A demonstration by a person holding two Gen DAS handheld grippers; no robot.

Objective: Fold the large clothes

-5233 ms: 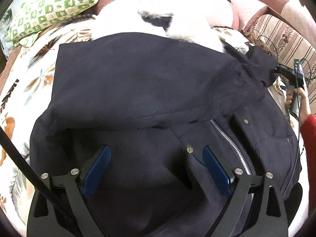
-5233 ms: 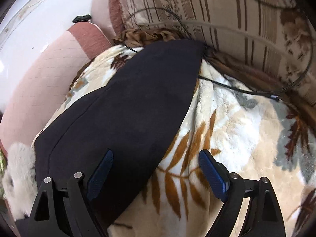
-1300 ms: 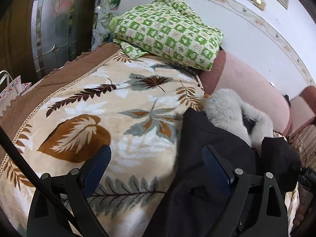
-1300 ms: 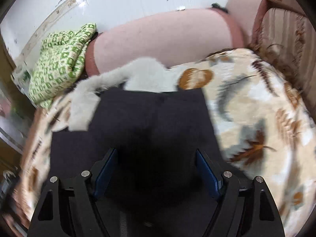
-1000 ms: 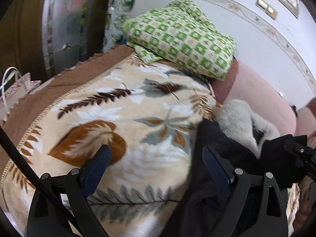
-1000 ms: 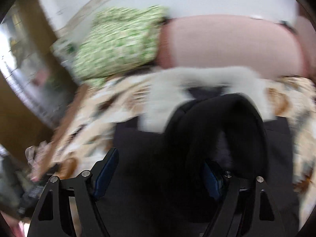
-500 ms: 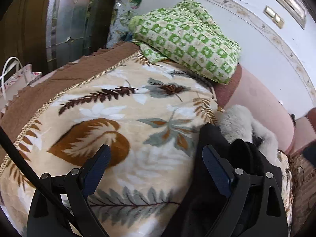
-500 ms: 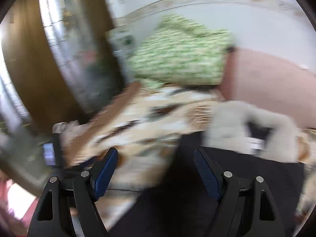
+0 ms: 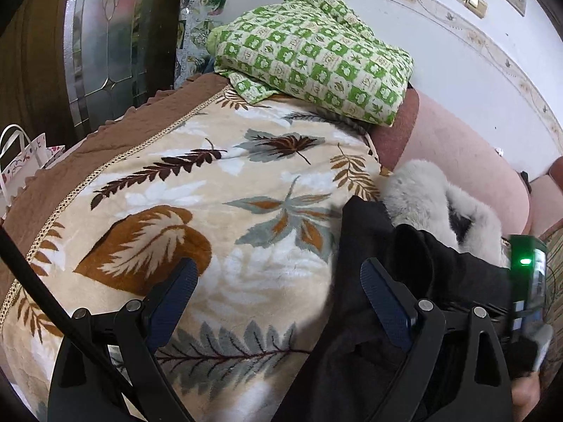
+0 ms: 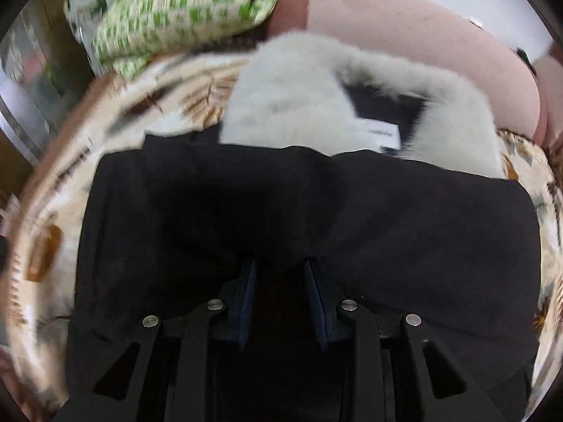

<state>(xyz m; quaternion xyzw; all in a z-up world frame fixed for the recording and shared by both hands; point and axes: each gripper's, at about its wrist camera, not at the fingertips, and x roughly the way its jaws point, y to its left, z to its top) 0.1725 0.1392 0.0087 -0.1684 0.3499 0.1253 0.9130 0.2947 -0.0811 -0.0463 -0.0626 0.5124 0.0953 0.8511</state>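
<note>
A dark navy coat (image 10: 281, 218) with a white fur collar (image 10: 292, 105) lies on a leaf-patterned blanket (image 9: 218, 211) on a sofa. In the right wrist view my right gripper (image 10: 279, 274) has its blue pads close together with dark coat fabric between them, at the near edge of the folded coat. In the left wrist view my left gripper (image 9: 278, 285) is open and empty, above the blanket at the coat's left edge (image 9: 369, 246). The fur collar (image 9: 429, 197) shows behind it. The other gripper's body with a green light (image 9: 526, 281) shows at the right.
A green checked pillow (image 9: 313, 52) rests at the sofa's far end. A pink sofa back (image 9: 468, 172) runs behind the coat. A glass-panelled door (image 9: 105, 42) and a white paper bag (image 9: 24, 154) stand to the left, beyond the brown blanket border.
My right gripper has swung back over the coat and closed on its fabric; half a second ago it was open. My left gripper has stayed open above the blanket.
</note>
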